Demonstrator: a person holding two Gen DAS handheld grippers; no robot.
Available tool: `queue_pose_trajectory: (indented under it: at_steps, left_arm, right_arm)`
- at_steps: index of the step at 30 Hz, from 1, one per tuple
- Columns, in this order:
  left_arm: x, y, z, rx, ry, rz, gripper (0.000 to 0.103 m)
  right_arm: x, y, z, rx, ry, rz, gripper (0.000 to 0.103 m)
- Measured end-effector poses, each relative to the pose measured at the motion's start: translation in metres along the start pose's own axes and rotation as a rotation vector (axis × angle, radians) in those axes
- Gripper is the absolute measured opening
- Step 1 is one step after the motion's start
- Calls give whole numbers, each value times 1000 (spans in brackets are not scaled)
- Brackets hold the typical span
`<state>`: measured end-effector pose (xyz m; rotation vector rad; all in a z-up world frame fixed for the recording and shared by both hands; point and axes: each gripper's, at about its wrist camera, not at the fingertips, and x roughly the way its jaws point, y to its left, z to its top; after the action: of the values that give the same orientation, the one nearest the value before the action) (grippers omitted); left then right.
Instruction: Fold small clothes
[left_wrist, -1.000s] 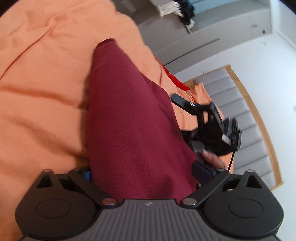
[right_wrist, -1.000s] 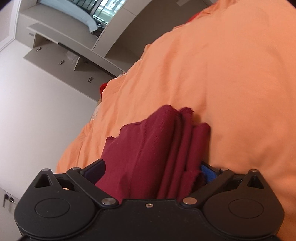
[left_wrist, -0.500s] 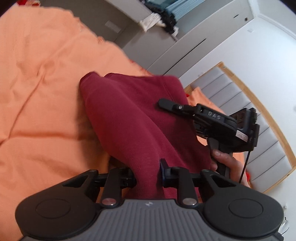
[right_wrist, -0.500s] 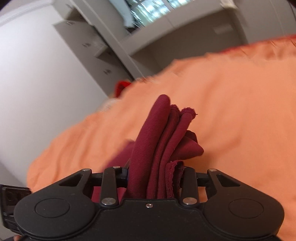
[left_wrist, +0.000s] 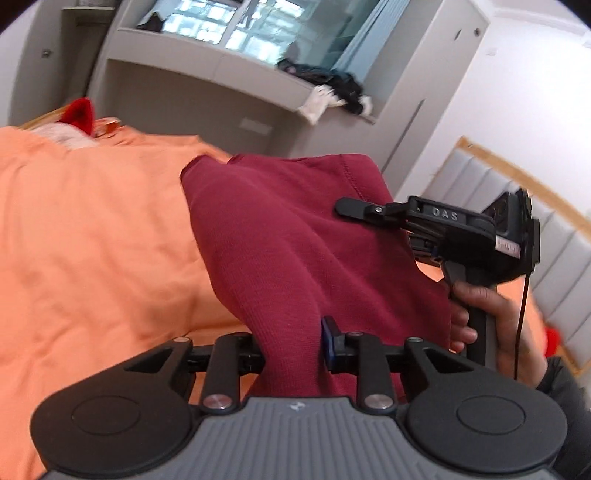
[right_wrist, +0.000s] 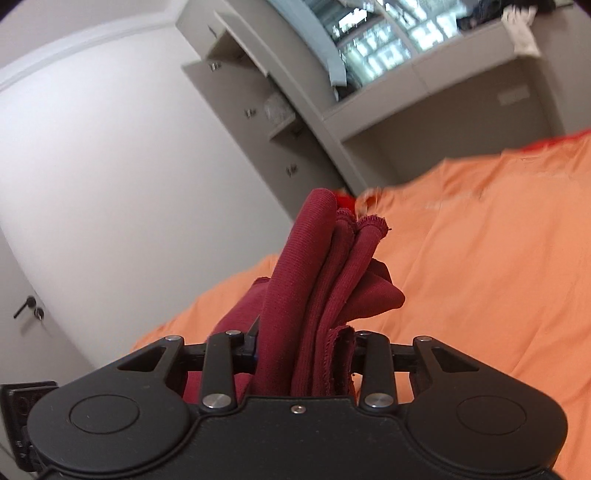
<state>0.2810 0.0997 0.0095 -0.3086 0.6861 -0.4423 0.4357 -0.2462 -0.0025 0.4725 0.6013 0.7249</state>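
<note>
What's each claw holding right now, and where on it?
Both hold the maroon garment. The left claw pinches a single fold of it; the right claw clamps a bunched stack of layered edges, hems showing.

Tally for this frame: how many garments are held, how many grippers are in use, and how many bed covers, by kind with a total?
Maroon garment: 1, clamped by both grippers
Grippers: 2, left gripper and right gripper
Orange bed cover: 1
Total: 4
</note>
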Motion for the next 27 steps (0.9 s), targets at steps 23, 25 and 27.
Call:
queue_pose_trajectory:
  at_steps: [23,25,27]
  left_arm:
    - [17,30,-49,80,247,299,102]
    - [9,27,-44,97,210,362,102]
    - [3,25,-44,109,179,423,102]
  right_arm:
    - [-1,-57,-56,129,127,-285,87]
    - [-24,-37,-59,76,159,-229,82]
    - [-39,-20,-74,56,200,-194,80]
